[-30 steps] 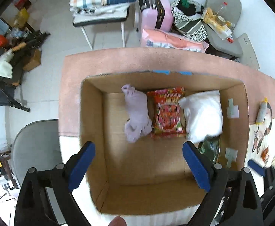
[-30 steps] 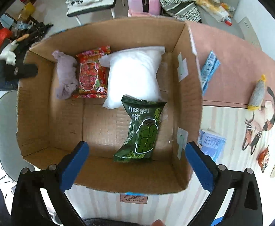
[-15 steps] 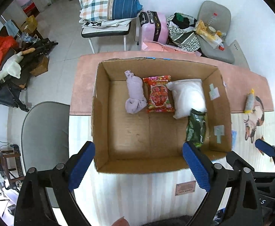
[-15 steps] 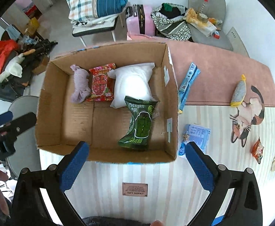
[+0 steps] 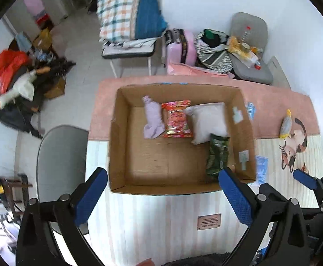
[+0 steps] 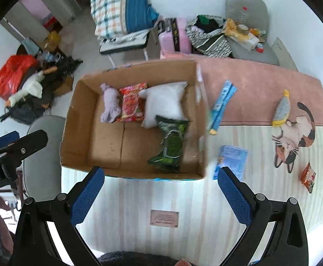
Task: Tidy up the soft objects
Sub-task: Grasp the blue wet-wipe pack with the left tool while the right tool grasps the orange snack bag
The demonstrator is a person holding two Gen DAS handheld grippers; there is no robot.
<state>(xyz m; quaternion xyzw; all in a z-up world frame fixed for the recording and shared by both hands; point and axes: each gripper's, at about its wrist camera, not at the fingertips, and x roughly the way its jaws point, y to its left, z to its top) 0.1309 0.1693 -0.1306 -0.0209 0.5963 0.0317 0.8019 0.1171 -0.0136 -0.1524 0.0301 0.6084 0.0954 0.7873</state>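
An open cardboard box [image 5: 115,146] [image 6: 72,122] stands on the table. In it lie a lilac cloth [image 5: 152,119] [image 6: 110,106], a red snack packet [image 5: 177,119] [image 6: 131,103], a white pillow bag [image 5: 210,122] [image 6: 163,104] and a green snack packet [image 5: 216,157] [image 6: 170,148]. My left gripper [image 5: 161,197] is open and empty, high above the box's near edge. My right gripper [image 6: 160,197] is open and empty, also high above the table in front of the box.
On the table right of the box lie a blue tube packet [image 6: 222,103], a light blue pack [image 6: 232,157], a grey-and-yellow fish toy [image 6: 281,110] [image 5: 286,125], and a small red packet [image 6: 307,176]. A grey chair [image 5: 59,166] stands left of the table.
Both grippers have risen and pulled back from the box, which now looks smaller and farther. Both stayed open and empty.
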